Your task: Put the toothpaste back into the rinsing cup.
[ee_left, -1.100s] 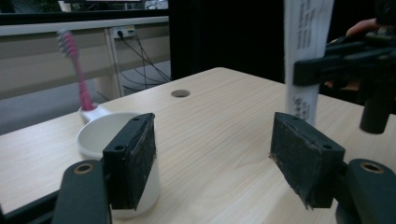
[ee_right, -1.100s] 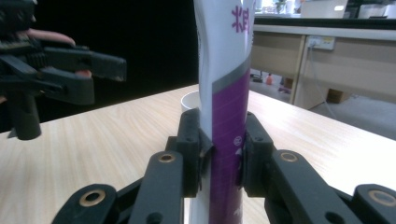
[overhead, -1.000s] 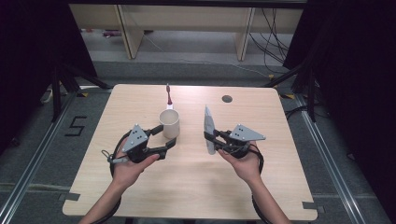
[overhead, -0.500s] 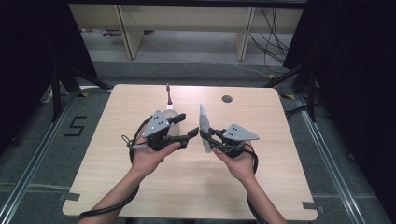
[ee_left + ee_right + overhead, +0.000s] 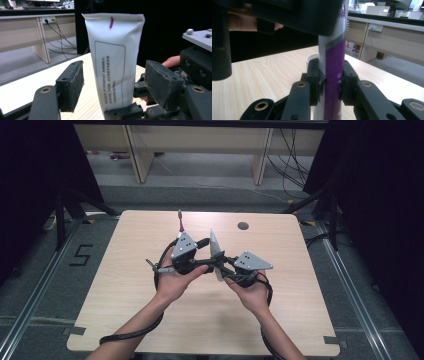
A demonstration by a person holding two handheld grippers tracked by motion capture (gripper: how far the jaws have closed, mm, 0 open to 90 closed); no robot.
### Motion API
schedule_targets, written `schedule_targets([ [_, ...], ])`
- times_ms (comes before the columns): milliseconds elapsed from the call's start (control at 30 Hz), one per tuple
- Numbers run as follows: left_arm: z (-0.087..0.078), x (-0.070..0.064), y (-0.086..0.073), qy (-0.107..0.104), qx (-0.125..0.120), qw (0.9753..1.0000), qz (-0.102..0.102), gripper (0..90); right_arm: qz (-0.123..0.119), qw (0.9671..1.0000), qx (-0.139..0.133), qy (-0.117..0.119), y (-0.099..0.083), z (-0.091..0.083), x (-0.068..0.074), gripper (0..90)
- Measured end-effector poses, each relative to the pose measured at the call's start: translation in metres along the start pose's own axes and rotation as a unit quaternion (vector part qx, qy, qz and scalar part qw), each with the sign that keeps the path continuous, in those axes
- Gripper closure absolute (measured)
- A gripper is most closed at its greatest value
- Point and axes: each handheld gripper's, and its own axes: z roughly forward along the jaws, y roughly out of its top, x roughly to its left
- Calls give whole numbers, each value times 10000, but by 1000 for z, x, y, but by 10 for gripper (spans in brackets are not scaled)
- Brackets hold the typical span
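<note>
High view, tube: a flat white-and-purple plastic squeeze tube stands upright above the middle of the pale wooden tabletop, its crimped end on top, held up between the two hands.
Tube, faces: the left gripper view shows its white back with a framed block of small print and a purple mark at the crimp; the right gripper view shows its purple and grey edge.
Right claw: closed on the tube's lower part, both pads pressed to its flat sides, just right of the tube.
Left claw: jaws spread wide, one on each side of the tube and clear of it; it grips nothing, just left of the tube.
Cup: a white round rim shows behind the tube in the right gripper view.
Stick: a thin rod with a dark red end lies beyond the tube, towards the tabletop's far edge.
Hole: a round dark cable hole sits beyond the tube, to its right.
</note>
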Motion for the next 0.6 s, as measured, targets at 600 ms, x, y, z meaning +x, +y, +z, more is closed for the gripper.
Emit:
schedule_targets([
  [600,7,-3,7,200,90,9998,35,532,-260,9993,-17,-267,6,4,4,740],
])
